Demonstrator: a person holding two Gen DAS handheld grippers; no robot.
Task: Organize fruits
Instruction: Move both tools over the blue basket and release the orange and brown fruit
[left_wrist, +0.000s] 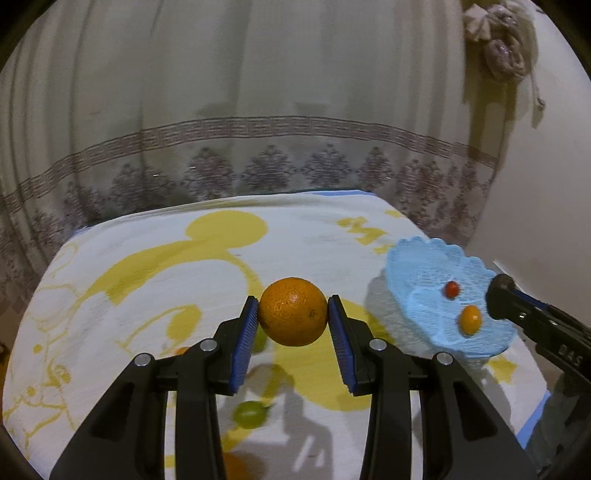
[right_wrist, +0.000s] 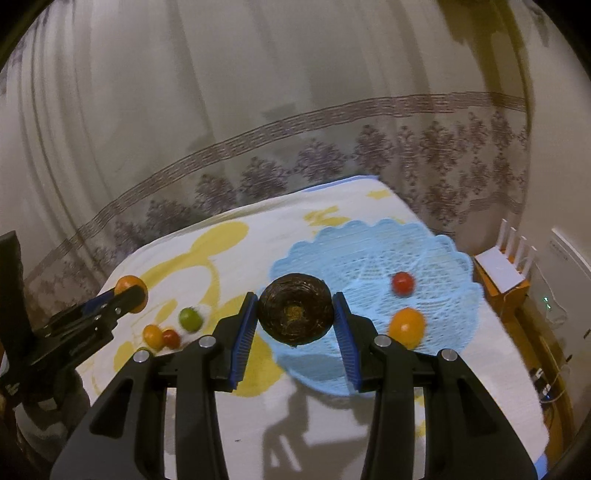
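Right now your left gripper has its blue fingers pressed on either side of an orange, held clear above the worktop with its white and yellow cloth. Your right gripper has its fingers closed on a dark brown round fruit, which hangs over the near-left edge of the light blue basket. Take that basket as your landmark: inside it lie a small red fruit toward the far side and a small orange fruit nearer to you. Left of the basket, loose on the cloth, sit a green fruit, a small yellow-orange fruit and a small red one touching it. From the left wrist view the orange sits left of the basket and well apart from it, and another green fruit lies on the cloth beneath your left gripper. A patterned curtain hangs beyond the basket.
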